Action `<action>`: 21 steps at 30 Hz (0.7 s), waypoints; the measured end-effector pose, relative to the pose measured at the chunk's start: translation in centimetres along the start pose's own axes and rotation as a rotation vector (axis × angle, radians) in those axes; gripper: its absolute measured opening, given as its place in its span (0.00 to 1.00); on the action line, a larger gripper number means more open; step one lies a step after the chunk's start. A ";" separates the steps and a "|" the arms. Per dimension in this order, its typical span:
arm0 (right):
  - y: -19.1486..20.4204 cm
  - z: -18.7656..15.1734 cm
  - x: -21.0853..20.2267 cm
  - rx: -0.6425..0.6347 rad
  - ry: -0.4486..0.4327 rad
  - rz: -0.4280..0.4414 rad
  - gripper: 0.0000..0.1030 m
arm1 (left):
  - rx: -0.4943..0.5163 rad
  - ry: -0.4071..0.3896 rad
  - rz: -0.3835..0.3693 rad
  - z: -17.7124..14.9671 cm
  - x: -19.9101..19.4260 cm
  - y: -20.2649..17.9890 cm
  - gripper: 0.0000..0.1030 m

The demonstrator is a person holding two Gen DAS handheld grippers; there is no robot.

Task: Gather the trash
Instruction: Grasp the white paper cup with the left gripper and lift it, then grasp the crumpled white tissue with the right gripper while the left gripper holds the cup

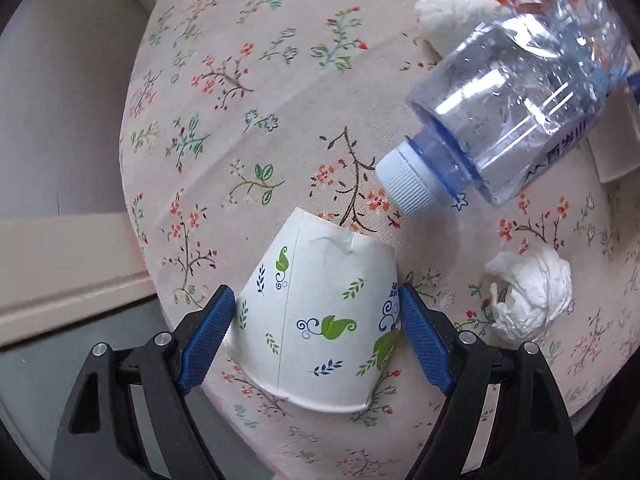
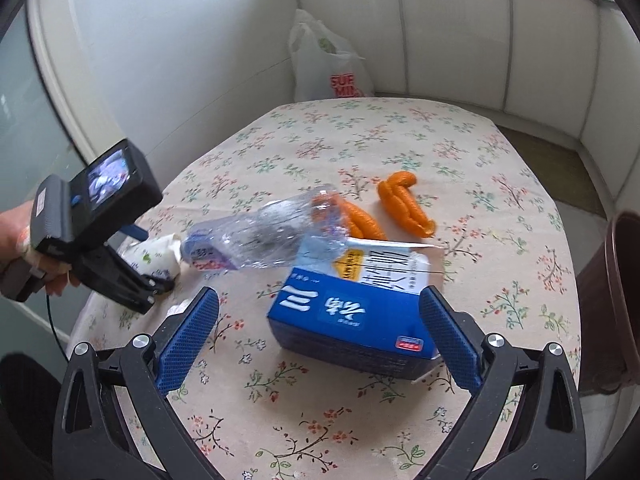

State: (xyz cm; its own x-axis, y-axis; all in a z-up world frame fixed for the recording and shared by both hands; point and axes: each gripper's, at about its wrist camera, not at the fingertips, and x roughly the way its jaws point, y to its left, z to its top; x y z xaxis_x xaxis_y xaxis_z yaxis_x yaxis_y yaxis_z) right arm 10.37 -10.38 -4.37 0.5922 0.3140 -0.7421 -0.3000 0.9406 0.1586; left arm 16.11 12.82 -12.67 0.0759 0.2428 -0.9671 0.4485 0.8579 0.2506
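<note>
My left gripper (image 1: 316,336) has its fingers closed against a tipped paper cup (image 1: 316,320) lying between them; squeezing harder could crush it. My right gripper (image 2: 320,336) gapes wide around a blue carton (image 2: 352,320), untouched; the bottle (image 2: 264,240) beyond may roll.

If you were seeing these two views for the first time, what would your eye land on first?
Probably the clear plastic bottle, tilted cap-down above the floral tablecloth and blurred in the right wrist view. Next, the overturned paper cup printed with leaves, framed between the left gripper fingers, and the blue carton between the open right gripper fingers. Orange peels lie beyond the carton.
</note>
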 end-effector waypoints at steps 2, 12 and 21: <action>0.9 -0.2 0.2 -0.044 0.006 0.007 0.93 | -0.081 -0.034 -0.031 -1.0 -0.2 0.9 0.74; 4.7 -1.8 2.0 -0.155 0.113 0.088 0.93 | -0.437 -0.256 -0.194 -8.1 -3.0 3.3 0.58; 8.8 -2.8 3.7 -0.218 0.148 0.172 0.93 | -0.678 -0.572 -0.317 -11.7 -9.4 3.8 0.56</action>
State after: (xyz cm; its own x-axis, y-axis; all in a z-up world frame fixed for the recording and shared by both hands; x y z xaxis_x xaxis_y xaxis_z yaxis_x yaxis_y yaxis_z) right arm 7.79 -1.34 -7.57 0.4084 0.4294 -0.8055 -0.5492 0.8205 0.1589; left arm 6.70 19.14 -2.15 0.5458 -0.1522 -0.8240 -0.0771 0.9701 -0.2303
